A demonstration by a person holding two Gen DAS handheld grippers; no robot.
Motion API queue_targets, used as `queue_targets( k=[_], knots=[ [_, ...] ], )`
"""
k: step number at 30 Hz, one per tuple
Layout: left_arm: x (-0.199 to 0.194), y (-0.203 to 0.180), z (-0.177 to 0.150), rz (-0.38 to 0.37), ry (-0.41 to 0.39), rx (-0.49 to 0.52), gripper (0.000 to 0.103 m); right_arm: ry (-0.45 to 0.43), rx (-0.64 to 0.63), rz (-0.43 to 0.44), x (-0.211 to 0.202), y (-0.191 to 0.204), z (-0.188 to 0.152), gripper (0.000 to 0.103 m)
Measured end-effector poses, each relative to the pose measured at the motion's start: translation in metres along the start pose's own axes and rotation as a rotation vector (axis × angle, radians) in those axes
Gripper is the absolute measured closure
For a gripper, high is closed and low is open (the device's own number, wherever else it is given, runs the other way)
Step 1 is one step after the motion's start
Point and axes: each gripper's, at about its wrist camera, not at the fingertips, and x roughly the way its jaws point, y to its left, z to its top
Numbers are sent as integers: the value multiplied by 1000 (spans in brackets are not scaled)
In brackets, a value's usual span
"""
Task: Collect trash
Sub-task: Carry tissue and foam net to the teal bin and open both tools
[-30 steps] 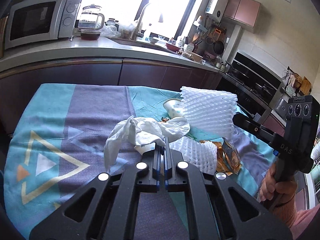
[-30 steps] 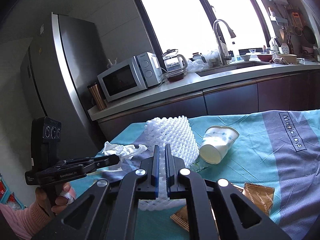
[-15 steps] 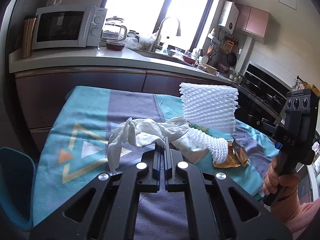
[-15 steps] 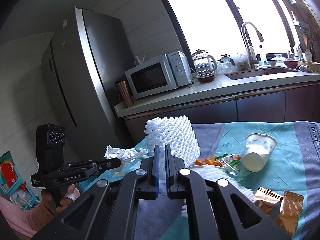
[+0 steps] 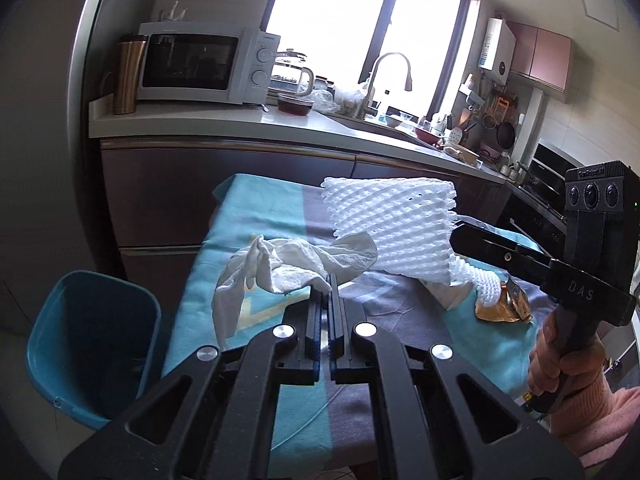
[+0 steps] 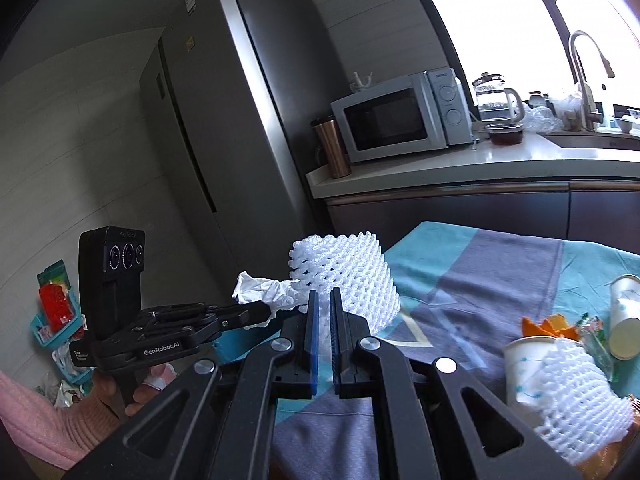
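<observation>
My left gripper (image 5: 329, 285) is shut on a crumpled white tissue (image 5: 296, 266) that hangs over the table's left end. Beside it on the right, my right gripper (image 5: 456, 236) is shut on a large white foam net sleeve (image 5: 392, 224), held off the cloth. In the right wrist view the right gripper (image 6: 324, 300) pinches the foam net sleeve (image 6: 352, 276) at its lower edge, and the left gripper (image 6: 262, 314) carries the tissue (image 6: 264, 292) just left of it. A blue bin (image 5: 88, 356) stands on the floor below the table's left end.
On the teal and grey tablecloth (image 6: 480, 272) lie a paper cup (image 6: 520, 364) under a second foam net (image 6: 576, 400), a tipped paper cup (image 6: 624, 332), orange peel (image 6: 544, 326) and a gold wrapper (image 5: 500, 308). A fridge (image 6: 240, 140) and a counter with a microwave (image 5: 200, 68) stand behind.
Both grippers have swung left along the table with the tissue and the foam net sleeve still gripped. The blue bin has come into view at the lower left.
</observation>
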Motion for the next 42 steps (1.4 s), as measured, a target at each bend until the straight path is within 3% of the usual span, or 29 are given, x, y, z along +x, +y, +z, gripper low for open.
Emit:
queue_targets(
  k=[16,24,42],
  knots=[
    [-46,105,-20,220,-17,-122,100,131,-99,198,104,67,10,99],
    [-44,145,-37,277,12,-187,100,209,-72,254,150,82,7,99],
    [-2,212,-68,339,125,-296,100,372,-38,212,233,91,-13,99]
  ],
)
